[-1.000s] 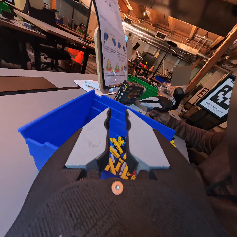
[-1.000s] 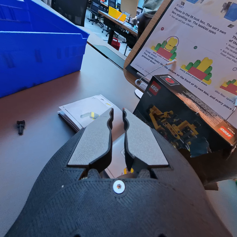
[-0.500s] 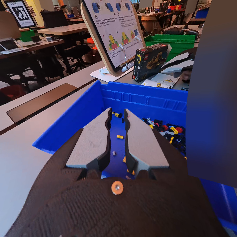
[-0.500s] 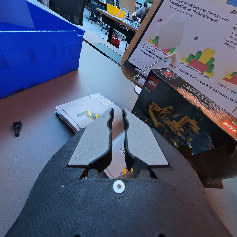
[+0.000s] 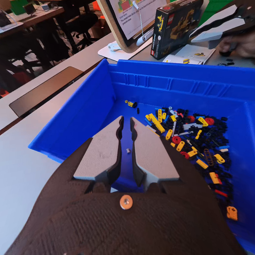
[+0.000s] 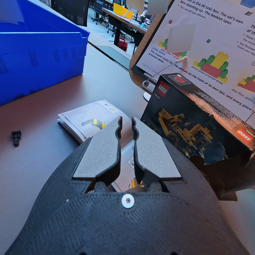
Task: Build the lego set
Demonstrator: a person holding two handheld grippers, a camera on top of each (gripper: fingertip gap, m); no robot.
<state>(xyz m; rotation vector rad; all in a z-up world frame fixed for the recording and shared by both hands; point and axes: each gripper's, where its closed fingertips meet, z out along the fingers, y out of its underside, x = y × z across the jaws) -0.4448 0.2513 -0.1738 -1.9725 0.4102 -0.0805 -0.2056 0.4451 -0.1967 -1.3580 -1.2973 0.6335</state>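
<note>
A blue bin (image 5: 138, 82) holds a pile of yellow, black, red and grey lego pieces (image 5: 193, 131). My left gripper (image 5: 126, 118) hangs over the bin's left part, jaws a little apart and empty. A small grey piece (image 5: 128, 150) lies on the bin floor below its gap. My right gripper (image 6: 126, 118) is open a little and empty, just above the open instruction booklet (image 6: 89, 117). It also shows far right in the left wrist view (image 5: 215, 27). The black set box (image 6: 193, 124) stands right of the booklet. A small black pin (image 6: 16, 138) lies on the table.
An instruction board on a stand (image 6: 207, 41) rises behind the set box. The blue bin (image 6: 41, 58) stands left of the booklet in the right wrist view. A green bin (image 5: 215, 8) and other desks with chairs are farther off. The gap from one gripper's tips to the other's is roughly 30 cm. It is some 15 cm from my right tips to the small black pin (image 6: 16, 138).
My left gripper has tipped downward and moved in over the bin, so the pile of pieces now shows. My right gripper has stayed almost still over the booklet.
</note>
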